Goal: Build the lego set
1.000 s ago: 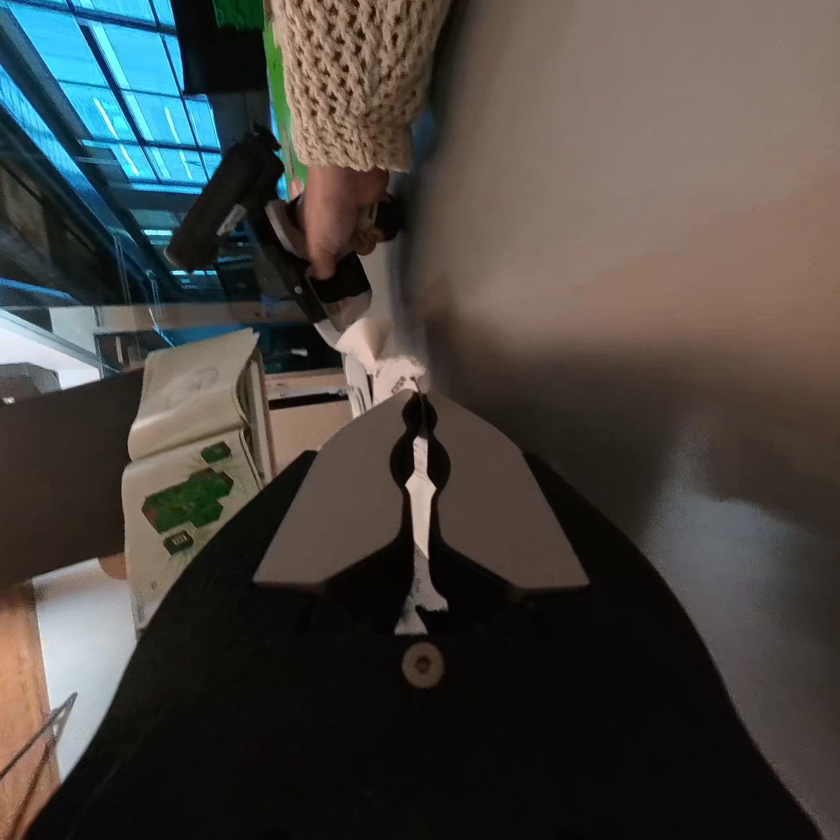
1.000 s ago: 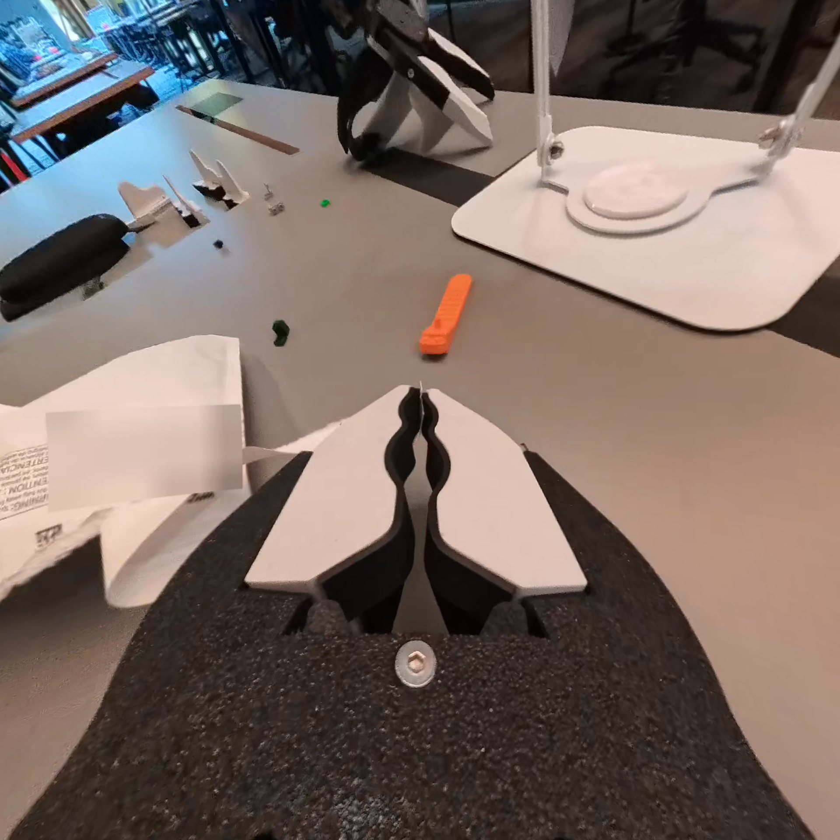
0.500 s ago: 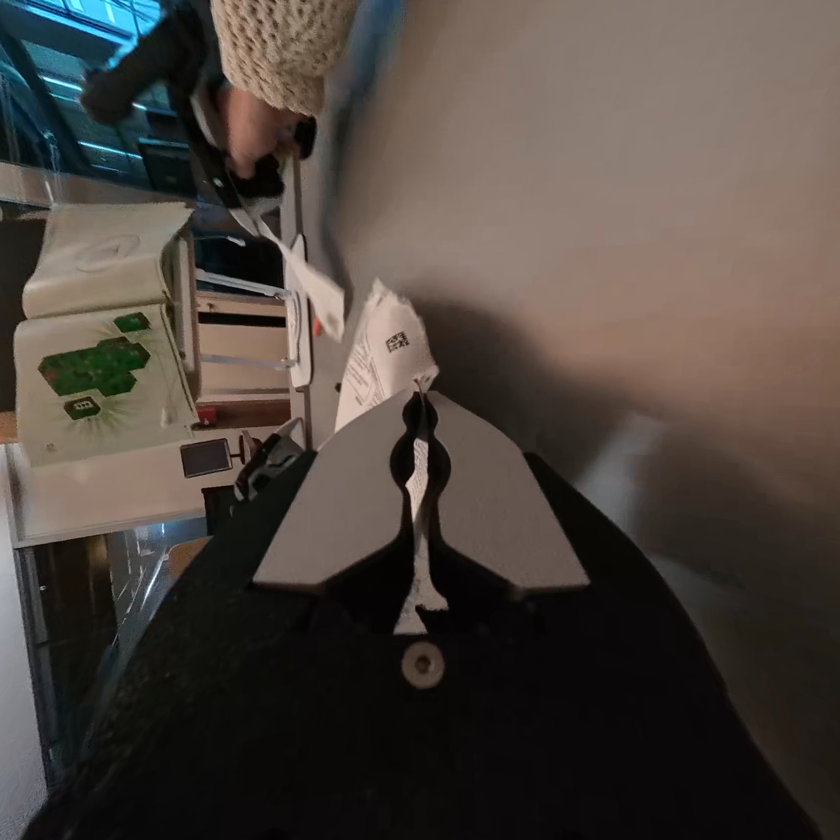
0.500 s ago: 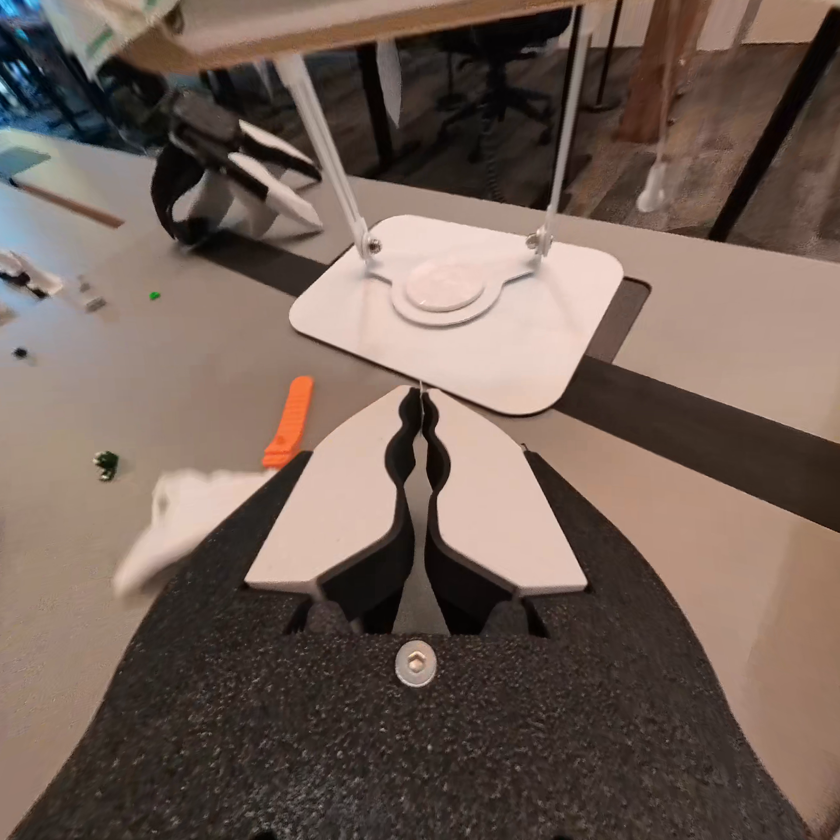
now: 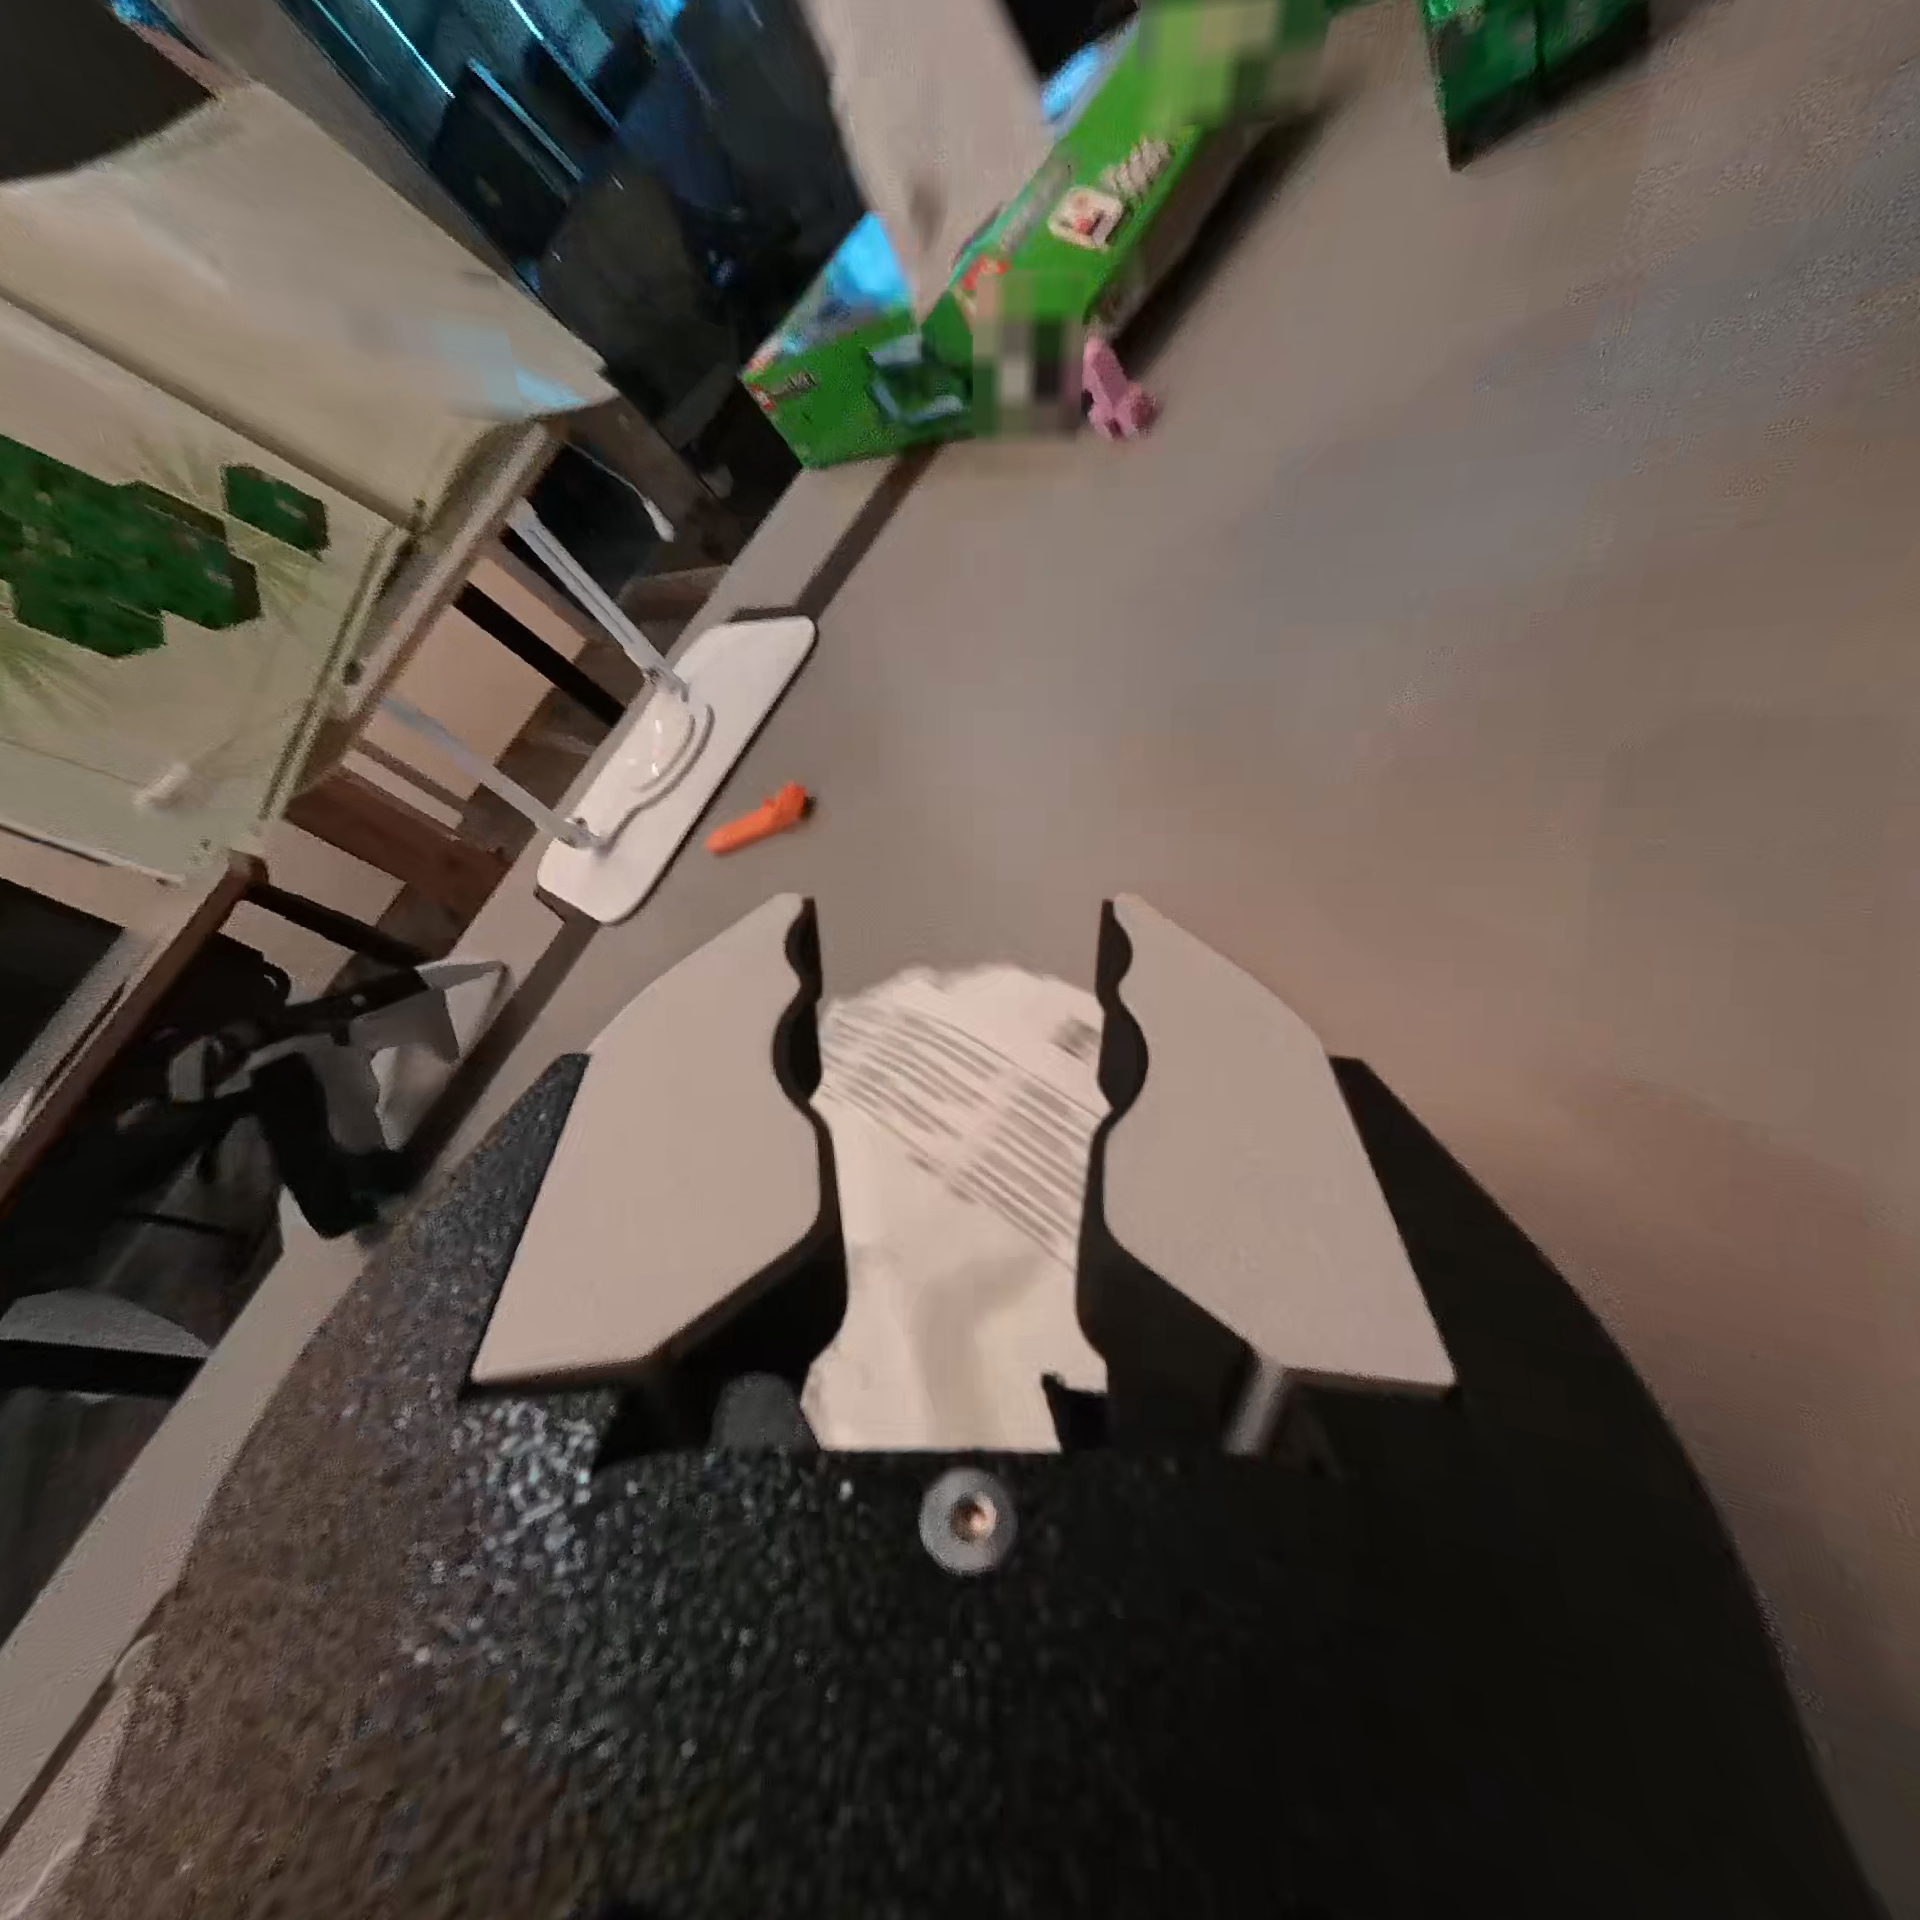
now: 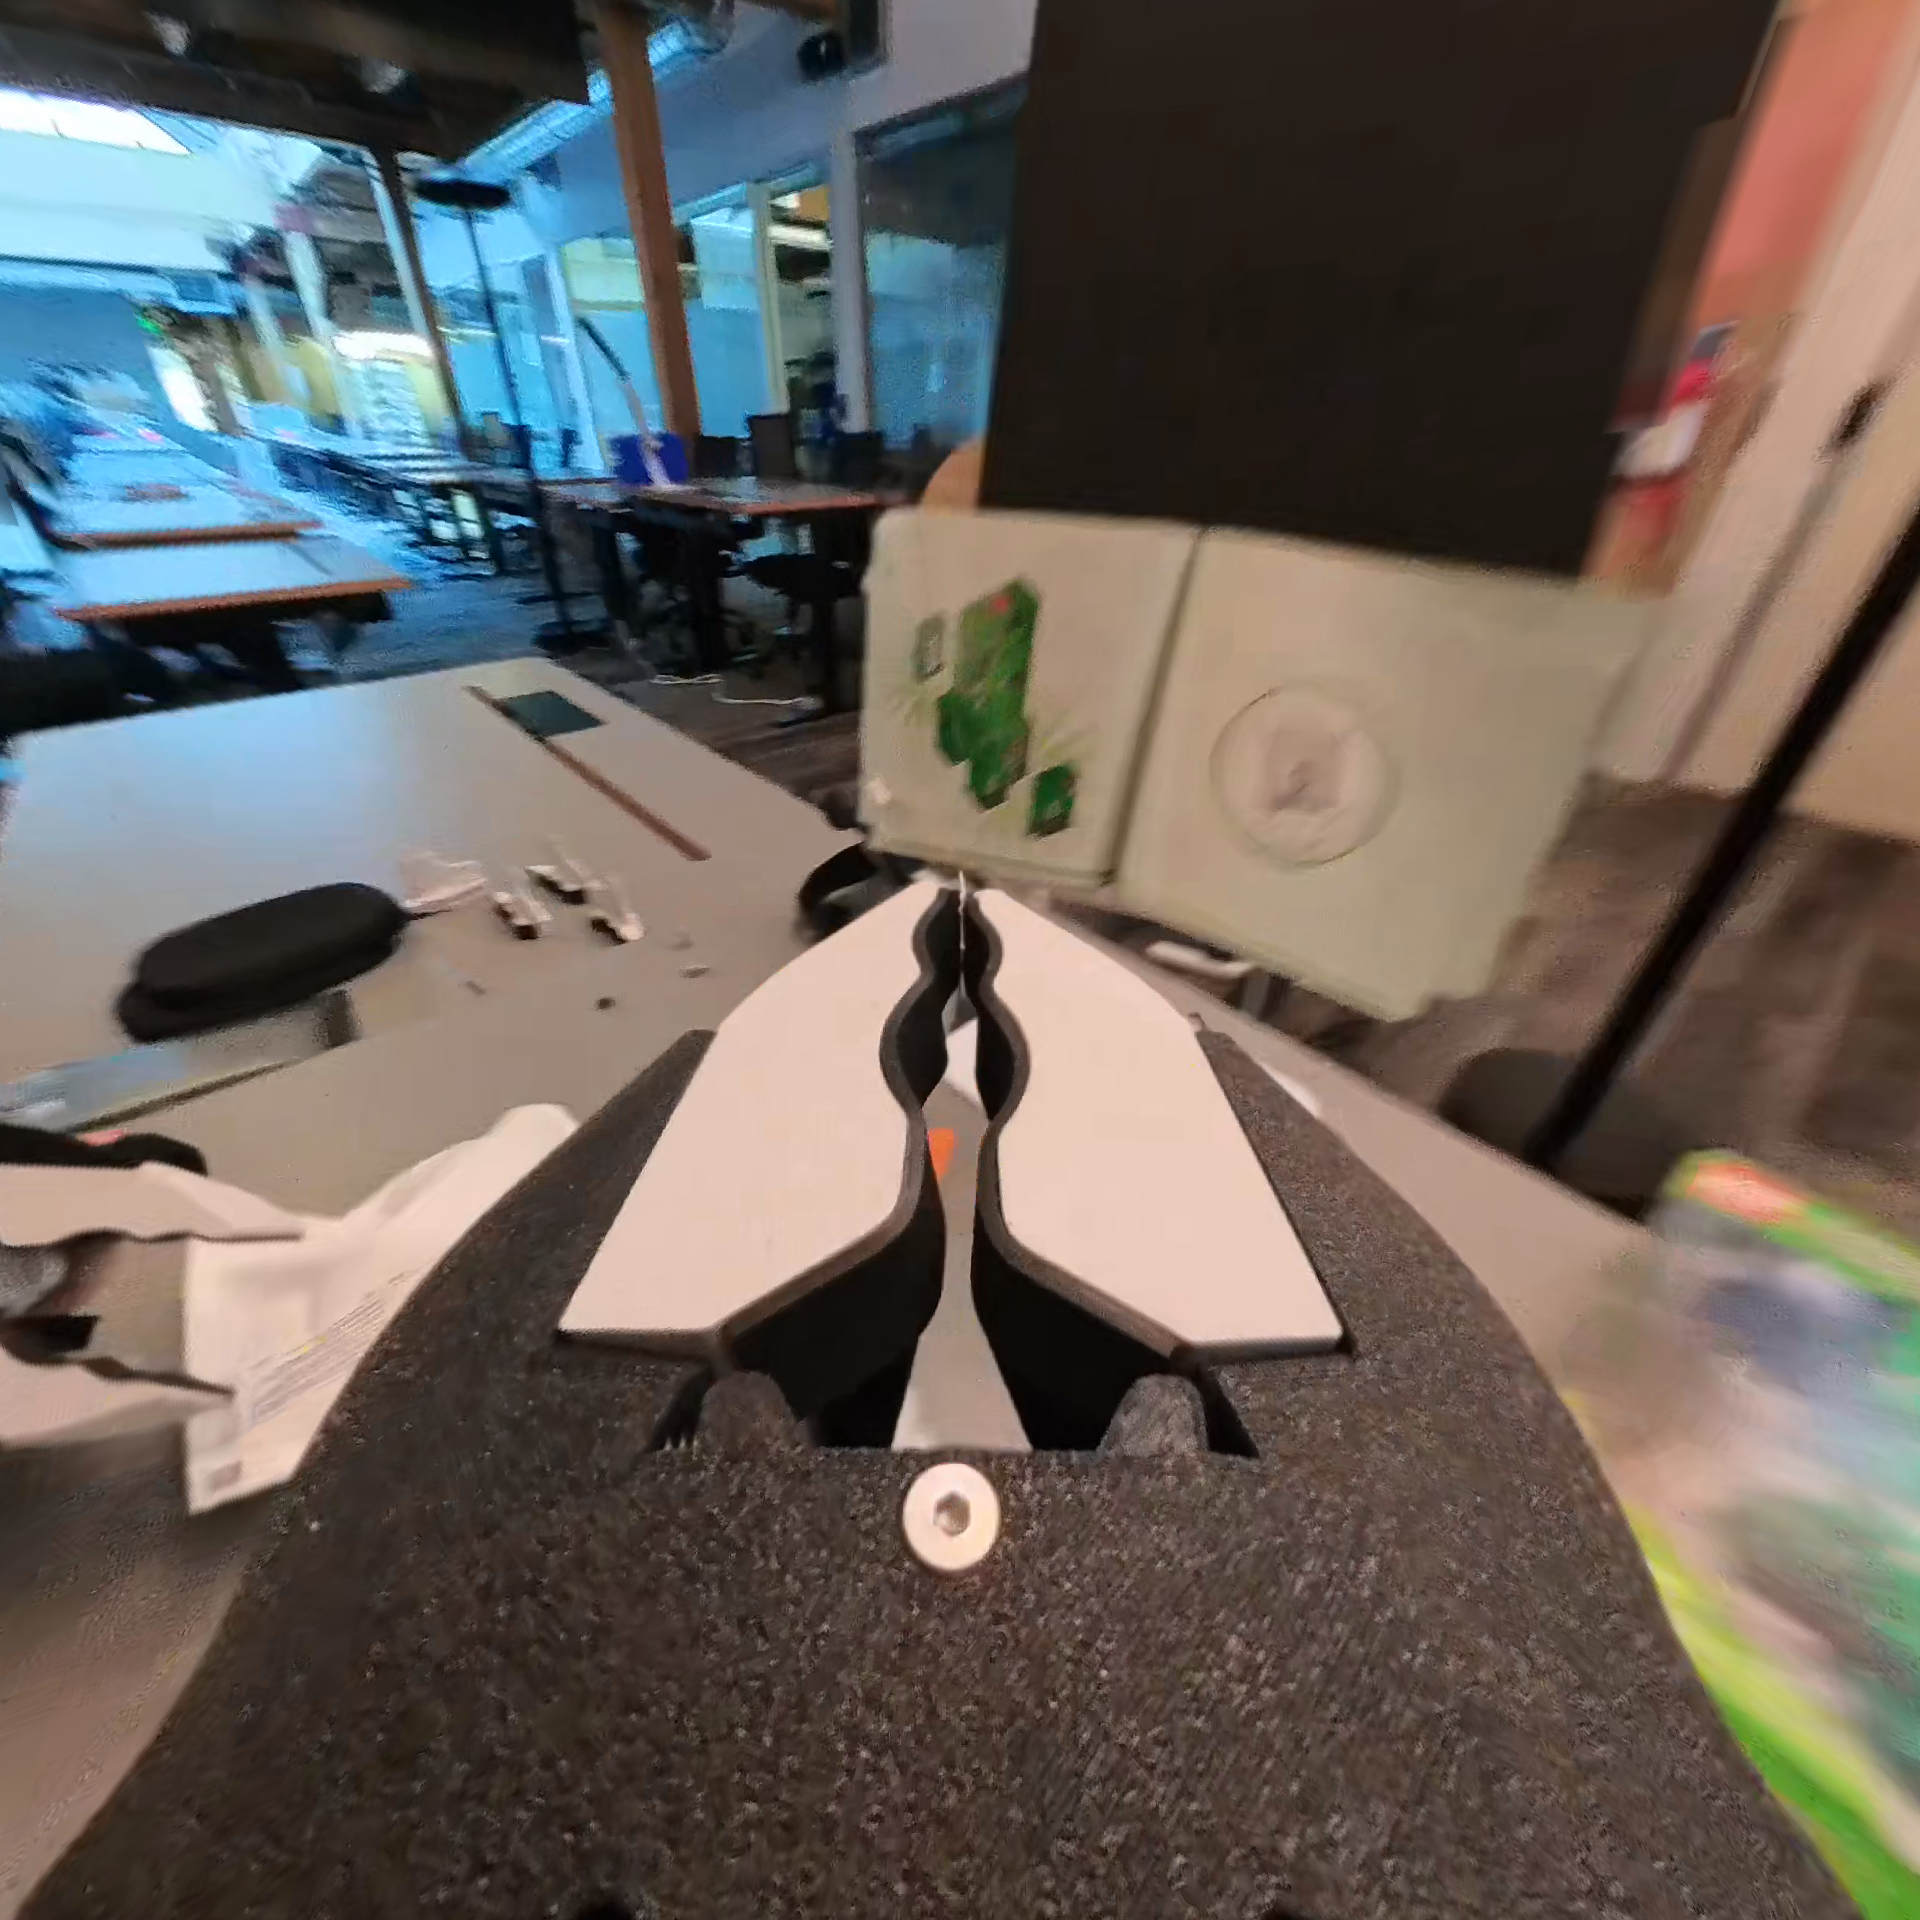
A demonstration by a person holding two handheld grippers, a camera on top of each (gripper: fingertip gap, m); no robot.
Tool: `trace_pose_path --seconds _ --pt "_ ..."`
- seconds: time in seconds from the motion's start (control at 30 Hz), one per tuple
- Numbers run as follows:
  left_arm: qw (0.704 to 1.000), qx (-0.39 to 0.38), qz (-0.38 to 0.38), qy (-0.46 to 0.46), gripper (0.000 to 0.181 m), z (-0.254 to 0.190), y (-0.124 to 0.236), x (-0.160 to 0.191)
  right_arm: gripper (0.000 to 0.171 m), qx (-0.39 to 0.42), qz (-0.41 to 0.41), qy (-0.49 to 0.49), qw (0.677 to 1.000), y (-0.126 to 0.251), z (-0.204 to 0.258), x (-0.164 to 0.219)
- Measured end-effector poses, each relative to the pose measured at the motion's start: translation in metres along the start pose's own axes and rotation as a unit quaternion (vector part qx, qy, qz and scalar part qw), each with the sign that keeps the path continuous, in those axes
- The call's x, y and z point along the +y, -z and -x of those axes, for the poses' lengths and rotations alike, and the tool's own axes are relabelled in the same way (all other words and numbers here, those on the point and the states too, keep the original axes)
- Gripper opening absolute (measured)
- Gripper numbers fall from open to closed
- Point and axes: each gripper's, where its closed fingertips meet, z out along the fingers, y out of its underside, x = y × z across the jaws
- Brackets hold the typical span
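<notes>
My left gripper is open, low over the grey table. A white printed paper bag lies between and under its fingers. My right gripper is shut, with a thin white paper sliver edge-on at its tips, and it is raised above the table. The bag also shows at the lower left of the right wrist view. An orange brick separator lies ahead of the left gripper. Small loose pieces lie farther off. A green set box stands at the back.
An open instruction booklet rests on a white wire stand with a flat base. A spare gripper lies by the table edge. A black case sits at the left. A pink piece lies near the box. Across from one pair of fingers to the other is roughly 35 centimetres.
My left gripper has opened and let go of the paper bag, and its view has swung round over the table. My right gripper has lifted and turned toward the booklet, still shut.
</notes>
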Motion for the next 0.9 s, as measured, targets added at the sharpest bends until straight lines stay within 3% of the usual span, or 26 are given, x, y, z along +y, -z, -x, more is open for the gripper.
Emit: trace_pose_path --seconds 0.1,0.2,0.33,0.47,0.57,0.67,0.83,0.9 --pt "1.0 -0.02 -0.015 0.009 0.047 0.01 -0.01 -0.014 0.0 0.08 -0.016 0.065 0.995 0.079 -0.048 -0.061" --pt "0.999 -0.024 -0.027 0.025 0.048 0.016 -0.019 -0.024 0.0 0.186 0.009 0.116 0.976 0.158 -0.118 -0.096" --pt "0.998 -0.035 -0.036 0.038 0.047 0.022 -0.027 -0.032 0.0 0.329 0.089 0.147 0.929 0.253 -0.22 -0.109" --pt "0.997 -0.055 -0.022 0.044 0.045 0.026 -0.033 -0.03 0.0 0.418 0.201 0.173 0.869 0.329 -0.301 -0.092" --pt "0.996 -0.063 -0.004 0.061 0.044 0.027 -0.039 -0.023 0.0 0.428 0.275 0.141 0.85 0.35 -0.342 -0.053" --pt "0.995 -0.059 0.009 0.084 0.041 0.024 -0.045 -0.016 0.0 0.415 0.303 0.078 0.854 0.343 -0.372 -0.002" --pt "0.994 -0.05 0.03 0.09 0.04 0.019 -0.05 -0.012 0.0 0.418 0.311 -0.003 0.853 0.325 -0.405 0.066" --pt "0.995 -0.049 0.036 0.081 0.04 0.019 -0.049 -0.012 0.0 0.413 0.277 -0.046 0.866 0.312 -0.408 0.075"
